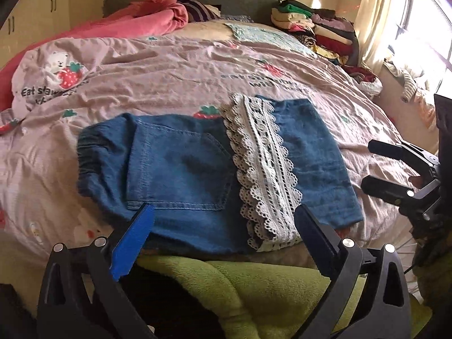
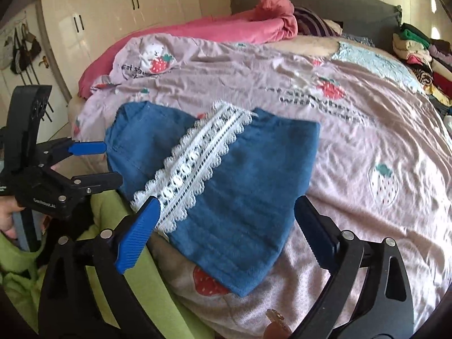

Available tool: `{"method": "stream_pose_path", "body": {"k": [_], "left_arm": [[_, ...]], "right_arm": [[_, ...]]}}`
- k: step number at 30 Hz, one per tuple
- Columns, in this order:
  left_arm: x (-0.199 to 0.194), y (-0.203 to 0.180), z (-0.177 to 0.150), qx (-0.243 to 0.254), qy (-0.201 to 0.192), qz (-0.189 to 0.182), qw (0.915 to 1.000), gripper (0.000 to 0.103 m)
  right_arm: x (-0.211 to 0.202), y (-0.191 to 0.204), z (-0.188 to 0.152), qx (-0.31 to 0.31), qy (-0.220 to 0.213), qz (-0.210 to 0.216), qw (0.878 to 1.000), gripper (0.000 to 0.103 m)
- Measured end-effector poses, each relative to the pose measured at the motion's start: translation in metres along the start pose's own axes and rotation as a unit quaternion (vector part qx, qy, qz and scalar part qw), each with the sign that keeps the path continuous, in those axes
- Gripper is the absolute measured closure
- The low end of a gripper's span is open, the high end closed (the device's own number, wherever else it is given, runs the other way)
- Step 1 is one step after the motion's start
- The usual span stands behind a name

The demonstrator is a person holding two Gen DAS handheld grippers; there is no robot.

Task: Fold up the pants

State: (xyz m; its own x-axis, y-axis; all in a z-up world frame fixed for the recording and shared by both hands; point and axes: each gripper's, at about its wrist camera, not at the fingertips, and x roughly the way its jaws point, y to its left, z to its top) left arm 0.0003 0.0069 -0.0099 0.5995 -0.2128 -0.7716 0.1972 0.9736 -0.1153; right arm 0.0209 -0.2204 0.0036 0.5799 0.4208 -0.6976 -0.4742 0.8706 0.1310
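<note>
while pants (image 1: 197, 169) lie folded, left gripper (image 1: 223, 226), right gripper (image 2: 226, 226) gape empty.

Both black plastic grippers — left (image 1: 223, 227) and right (image 2: 227, 221) — have silver round screws and one ridged blue finger pad (image 2: 138, 236).

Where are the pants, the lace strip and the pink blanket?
pants (image 1: 180, 169), left wrist view, on the back pocket.
lace strip (image 1: 260, 152), left wrist view, on its white middle band.
pink blanket (image 2: 226, 29), right wrist view, on its bunched top.
</note>
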Motion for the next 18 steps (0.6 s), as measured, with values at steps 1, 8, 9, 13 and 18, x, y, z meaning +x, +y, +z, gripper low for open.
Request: {"method": "stream_pose_path", "body": {"k": [1, 8, 9, 13, 18], "left_arm": [[-0.002, 0.002, 0.0, -0.002, -0.002, 0.002, 1.0, 0.004], [-0.014, 0.014, 0.002, -0.014, -0.017, 0.018, 0.9996, 0.004], [-0.015, 0.016, 0.003, -0.017, -0.019, 0.019, 0.9995, 0.004], [-0.02, 0.026, 0.003, -0.028, -0.026, 0.03, 0.9988, 0.004], [-0.025, 0.044, 0.002, -0.045, -0.033, 0.04, 0.9976, 0.004]], "right_arm": [[-0.001, 0.001, 0.002, -0.001, -0.001, 0.001, 1.0, 0.012], [-0.004, 0.008, 0.021, -0.01, -0.017, 0.003, 1.0, 0.01], [-0.004, 0.01, 0.023, -0.013, -0.019, 0.004, 1.0, 0.01], [-0.003, 0.018, 0.035, -0.029, -0.027, 0.005, 0.999, 0.01], [0.003, 0.029, 0.05, -0.042, -0.031, 0.015, 0.999, 0.009]]}}
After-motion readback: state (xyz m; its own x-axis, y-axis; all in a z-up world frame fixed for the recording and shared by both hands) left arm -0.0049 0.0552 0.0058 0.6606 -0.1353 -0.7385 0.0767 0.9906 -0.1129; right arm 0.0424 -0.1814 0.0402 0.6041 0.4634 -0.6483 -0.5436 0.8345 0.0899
